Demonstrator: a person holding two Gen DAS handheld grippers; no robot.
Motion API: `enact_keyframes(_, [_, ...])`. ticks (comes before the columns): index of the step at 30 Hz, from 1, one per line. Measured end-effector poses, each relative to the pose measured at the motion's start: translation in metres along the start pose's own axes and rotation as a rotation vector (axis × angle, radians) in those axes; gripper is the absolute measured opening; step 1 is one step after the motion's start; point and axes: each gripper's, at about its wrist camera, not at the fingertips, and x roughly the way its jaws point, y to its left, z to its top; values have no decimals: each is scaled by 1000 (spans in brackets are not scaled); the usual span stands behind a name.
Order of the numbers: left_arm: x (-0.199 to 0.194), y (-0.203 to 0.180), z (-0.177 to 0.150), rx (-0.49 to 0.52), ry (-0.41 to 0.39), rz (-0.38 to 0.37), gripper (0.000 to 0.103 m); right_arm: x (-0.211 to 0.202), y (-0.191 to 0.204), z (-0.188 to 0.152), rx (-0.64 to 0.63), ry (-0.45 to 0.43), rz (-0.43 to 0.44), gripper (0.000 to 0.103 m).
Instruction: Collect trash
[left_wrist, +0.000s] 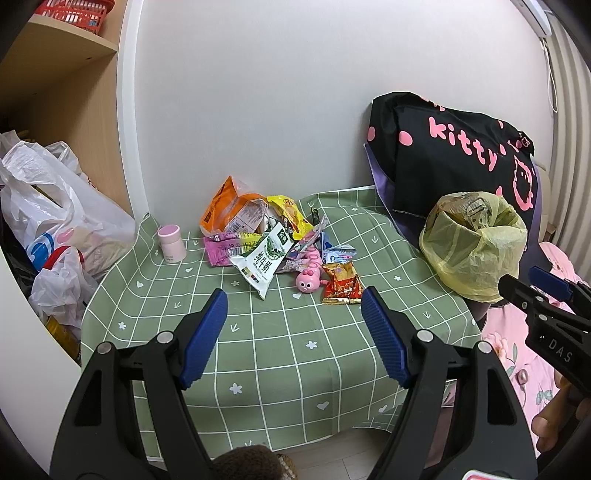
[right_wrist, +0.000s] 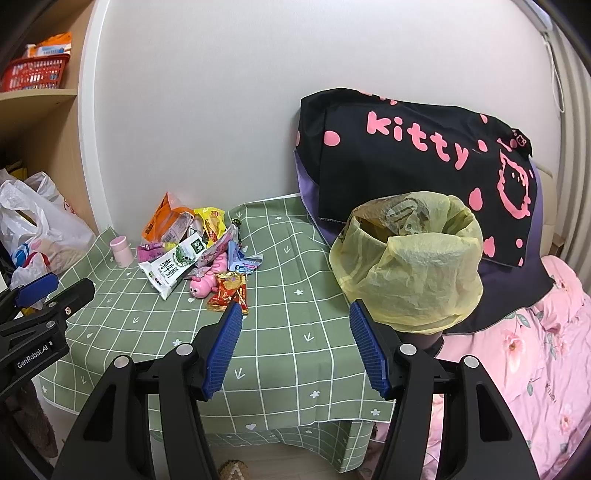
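Wrappers (left_wrist: 266, 236) lie in a loose heap toward the far side of the green checked tablecloth (left_wrist: 295, 354), close to the wall: an orange bag (left_wrist: 225, 203) at the back, a yellow packet (left_wrist: 288, 214), a purple one, a white-and-green milk pouch (left_wrist: 264, 260) on the near side, and a red-gold sachet (left_wrist: 340, 283) lying slightly apart at the right. A pink caterpillar toy (left_wrist: 308, 281) sits among them, touching the heap, and a small pink-lidded jar (left_wrist: 171, 243) stands to the left; neither looks like rubbish.

All of it looks feather-light, thin and crinkly, probably slick foil or film that will collapse and slide under a pinch. A free edge or corner seems the best hold; the milk pouch's near end and the flat sachet look easiest to nip without dragging neighbours.

Just off the table's right side stands the bin (right_wrist: 410, 258), lined with a yellow plastic bag with its mouth open upward, something already inside.

Left gripper (left_wrist: 294, 306) hovers over bare cloth short of the heap, fingers spread wide, holding and touching nothing. Right gripper (right_wrist: 295, 321) is likewise spread wide and empty, its right finger (right_wrist: 364, 347) appearing just beside the bin liner; whether it touches I cannot tell.
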Motion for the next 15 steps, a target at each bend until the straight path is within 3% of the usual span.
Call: enact_keyframes(15, [3, 4, 2, 3, 7, 1, 71, 2, 1, 1, -7, 3, 3, 57])
